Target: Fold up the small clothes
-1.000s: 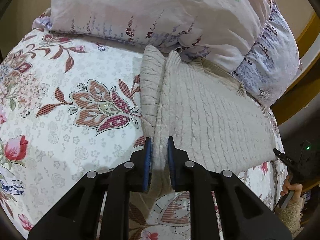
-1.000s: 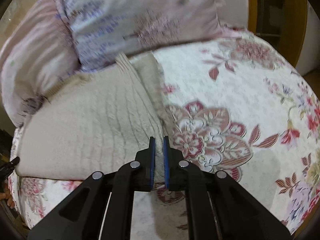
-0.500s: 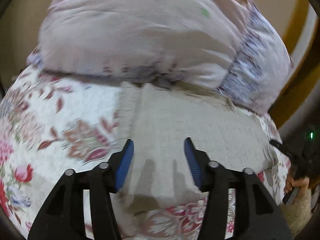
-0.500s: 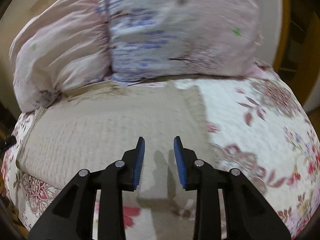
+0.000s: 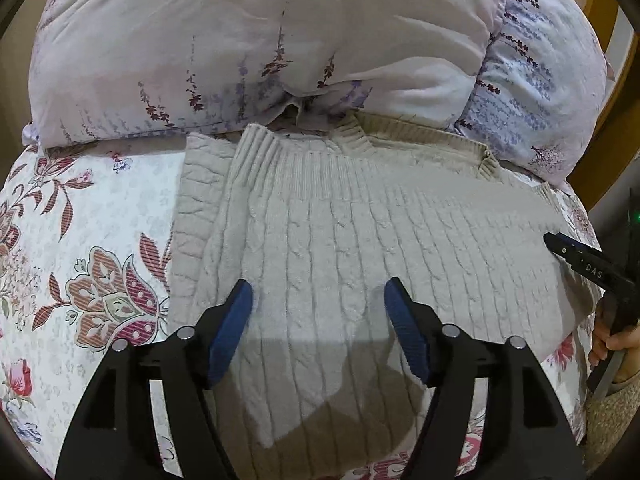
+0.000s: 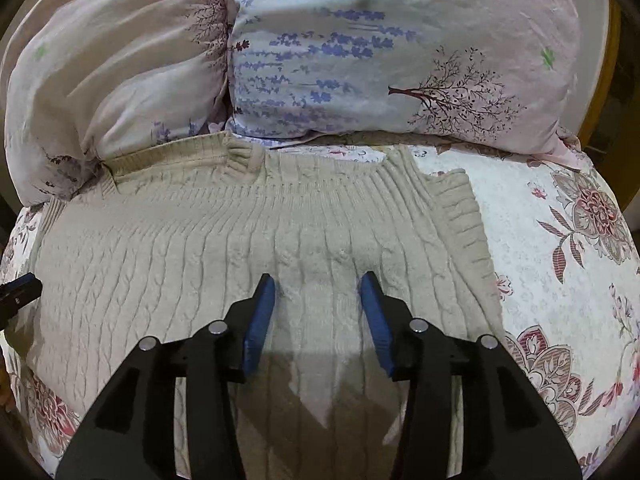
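A beige cable-knit sweater [image 5: 360,248] lies flat on the floral bedspread [image 5: 80,240], its ribbed edge toward the pillows; a folded-over flap shows at its left side [image 5: 196,200]. It also fills the right wrist view [image 6: 240,240], with the flap at the right [image 6: 460,216]. My left gripper [image 5: 318,292] is open and empty, hovering over the sweater's near part. My right gripper [image 6: 318,286] is open and empty above the sweater. The tip of the other gripper shows at the right edge of the left wrist view [image 5: 580,264] and at the left edge of the right wrist view [image 6: 18,286].
Two large floral pillows [image 5: 260,40] [image 6: 380,48] lie against the sweater's far edge. A wooden bed frame [image 5: 600,80] stands at the right. The bedspread [image 6: 560,260] extends to the right of the sweater.
Both grippers were shut on the sweater's folded edge a second ago; they have let go and opened, and now hover over the sweater, which lies flat.
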`<control>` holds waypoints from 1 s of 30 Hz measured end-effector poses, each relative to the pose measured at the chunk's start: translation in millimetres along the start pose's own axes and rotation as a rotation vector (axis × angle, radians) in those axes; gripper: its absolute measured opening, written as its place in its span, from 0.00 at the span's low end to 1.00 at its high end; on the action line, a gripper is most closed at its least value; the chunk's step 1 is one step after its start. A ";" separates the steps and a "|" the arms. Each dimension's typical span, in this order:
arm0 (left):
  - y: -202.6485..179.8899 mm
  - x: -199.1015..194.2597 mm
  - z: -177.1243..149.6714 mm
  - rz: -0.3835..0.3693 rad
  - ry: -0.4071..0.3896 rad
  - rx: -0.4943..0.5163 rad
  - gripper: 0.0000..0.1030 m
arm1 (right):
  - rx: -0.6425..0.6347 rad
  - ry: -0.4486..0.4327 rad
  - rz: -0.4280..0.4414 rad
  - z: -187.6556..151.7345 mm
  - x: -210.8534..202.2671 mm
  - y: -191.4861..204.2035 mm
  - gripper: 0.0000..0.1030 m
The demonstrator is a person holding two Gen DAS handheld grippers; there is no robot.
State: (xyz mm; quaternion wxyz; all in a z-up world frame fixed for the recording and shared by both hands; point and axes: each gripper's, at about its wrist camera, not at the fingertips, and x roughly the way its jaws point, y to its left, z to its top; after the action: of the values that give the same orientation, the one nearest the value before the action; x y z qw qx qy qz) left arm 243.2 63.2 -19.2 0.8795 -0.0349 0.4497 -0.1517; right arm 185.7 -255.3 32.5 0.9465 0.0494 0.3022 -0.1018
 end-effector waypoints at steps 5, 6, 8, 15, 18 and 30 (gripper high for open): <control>17.1 -18.8 2.9 -0.081 -0.059 -0.084 0.69 | -0.038 -0.081 0.044 -5.4 -28.3 14.1 0.57; 18.5 -18.6 3.6 -0.071 -0.054 -0.083 0.70 | -0.063 -0.075 0.027 -7.2 -26.5 19.2 0.58; 20.4 -13.7 2.6 -0.050 -0.027 -0.074 0.70 | -0.081 -0.013 -0.004 -7.7 -9.3 22.1 0.62; 53.4 -32.5 8.1 -0.089 -0.083 -0.201 0.74 | -0.025 -0.036 0.071 -7.4 -19.1 21.7 0.66; 79.7 -29.7 13.2 -0.131 -0.063 -0.314 0.74 | -0.067 -0.055 0.112 -8.3 -23.5 42.5 0.66; 98.8 -1.0 14.1 -0.207 -0.004 -0.445 0.74 | -0.130 -0.032 0.130 -12.6 -1.8 87.2 0.66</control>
State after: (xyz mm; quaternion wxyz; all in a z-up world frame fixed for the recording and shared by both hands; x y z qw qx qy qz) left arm 277.2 156.4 -29.6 0.8309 -0.2738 0.4642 -0.1383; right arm 196.7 -168.1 26.2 0.9571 0.0059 0.2890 -0.0212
